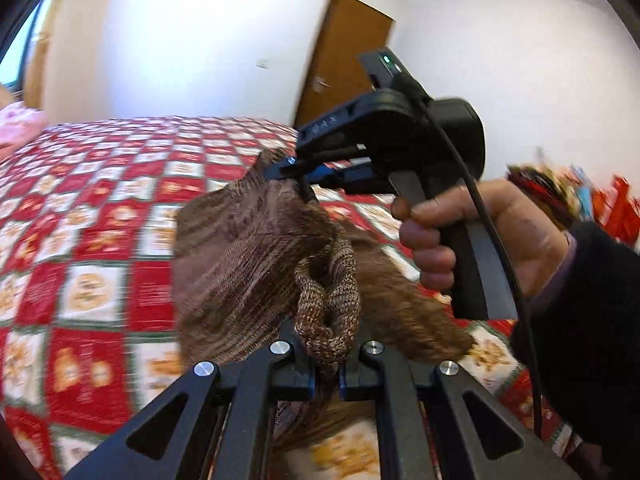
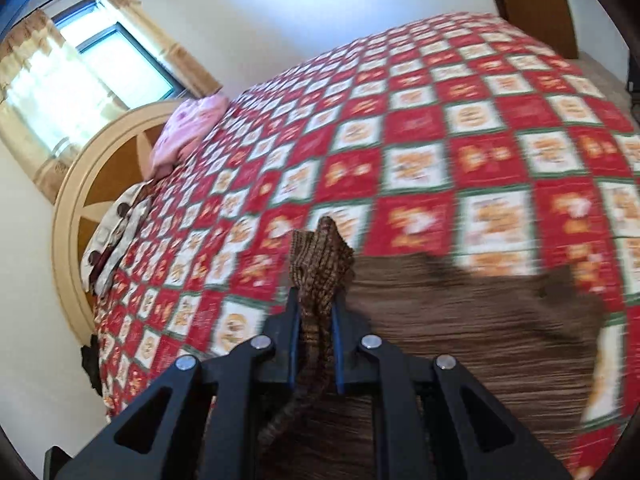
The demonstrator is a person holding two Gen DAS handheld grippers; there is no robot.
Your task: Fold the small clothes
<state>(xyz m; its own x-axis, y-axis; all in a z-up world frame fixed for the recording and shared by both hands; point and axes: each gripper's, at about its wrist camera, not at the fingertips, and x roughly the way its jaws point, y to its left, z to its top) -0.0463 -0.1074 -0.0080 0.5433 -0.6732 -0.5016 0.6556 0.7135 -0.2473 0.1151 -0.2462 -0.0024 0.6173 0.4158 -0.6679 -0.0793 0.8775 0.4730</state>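
Note:
A small brown knitted garment (image 1: 248, 264) hangs in the air above the bed, stretched between both grippers. My left gripper (image 1: 326, 364) is shut on a bunched knitted edge of it at the bottom of the left wrist view. My right gripper (image 1: 294, 172) shows in that view higher and farther out, shut on another edge. In the right wrist view the right gripper (image 2: 316, 320) pinches a ribbed strip of the garment (image 2: 460, 320), which spreads to the right below it. The views are blurred by motion.
The bed carries a red, white and green checked quilt (image 2: 440, 128). A pink pillow (image 2: 192, 128) and a patterned one lie at the round wooden headboard (image 2: 72, 216). A window with curtains (image 2: 80, 80), a wooden door (image 1: 344, 56) and colourful clutter (image 1: 580, 196) surround it.

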